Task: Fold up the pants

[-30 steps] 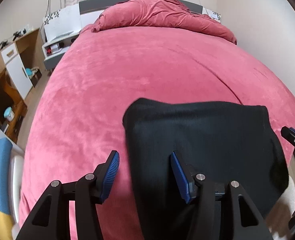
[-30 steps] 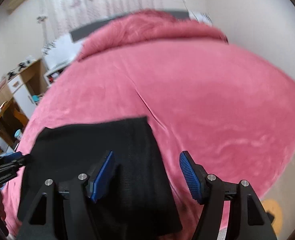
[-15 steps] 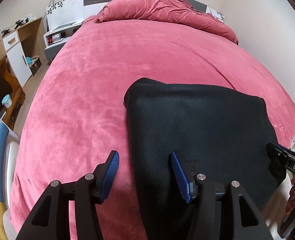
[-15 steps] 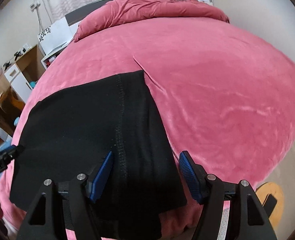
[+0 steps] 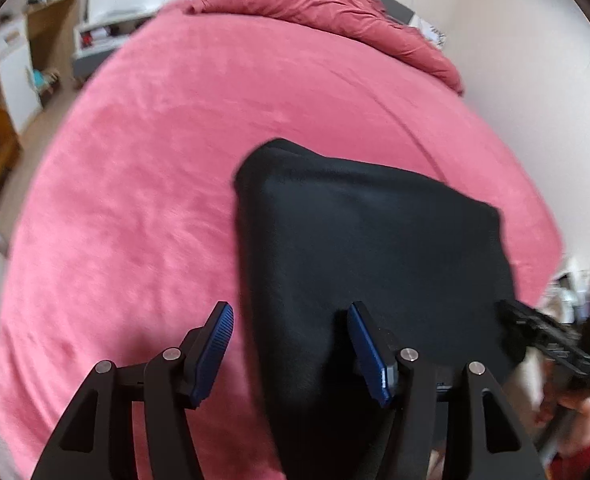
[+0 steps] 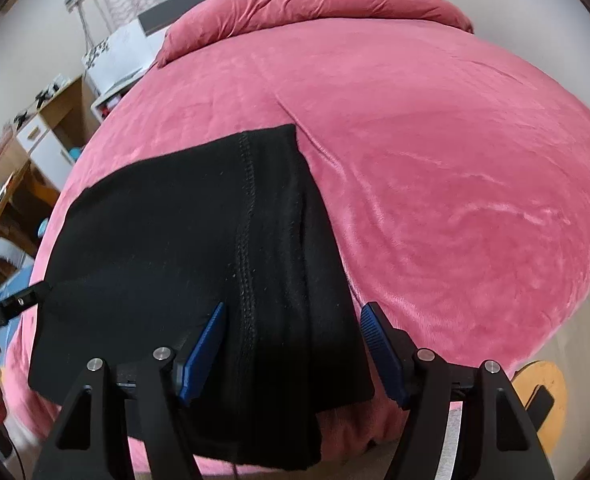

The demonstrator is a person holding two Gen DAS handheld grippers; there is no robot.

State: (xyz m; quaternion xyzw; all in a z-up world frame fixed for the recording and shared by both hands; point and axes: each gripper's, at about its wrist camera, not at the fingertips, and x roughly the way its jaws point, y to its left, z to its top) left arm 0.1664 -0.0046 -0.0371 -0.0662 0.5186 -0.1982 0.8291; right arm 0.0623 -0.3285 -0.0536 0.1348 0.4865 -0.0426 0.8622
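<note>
Pink bed (image 6: 435,168), black pants (image 6: 183,240) lower centre; left gripper (image 5: 291,344) just opening, right gripper (image 6: 293,344) likewise, both unclenched astride near corners — pinch both layers evenly

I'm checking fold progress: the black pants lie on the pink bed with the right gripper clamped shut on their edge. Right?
Not quite. The right gripper is open: in the right wrist view its jaws stand apart over the pants' edge, the pads pressing nothing. The black pants do lie on the pink bed.
</note>
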